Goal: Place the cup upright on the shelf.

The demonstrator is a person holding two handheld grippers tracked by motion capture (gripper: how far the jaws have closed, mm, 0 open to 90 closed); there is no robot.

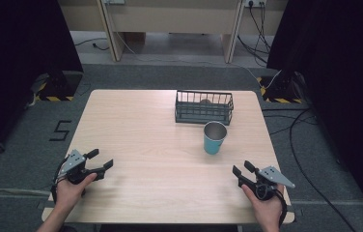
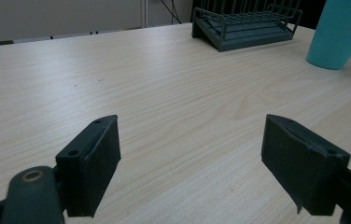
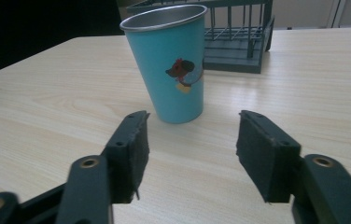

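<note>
Something brownish inside wire basket (image 1: 204, 107), too hidden to identify. Teal cup (image 1: 215, 137) upright just in front of basket, mid-right on pale wood worktop (image 1: 136, 145). Left hand-held gripper (image 1: 101, 161) and right hand-held gripper (image 1: 243, 168) both spread apart, empty. Grey carpet, cables, dark curtains around.

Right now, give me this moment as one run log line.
left gripper: open, empty | right gripper: open, aimed at teal cup | cup: upright, before wire basket | table
</note>
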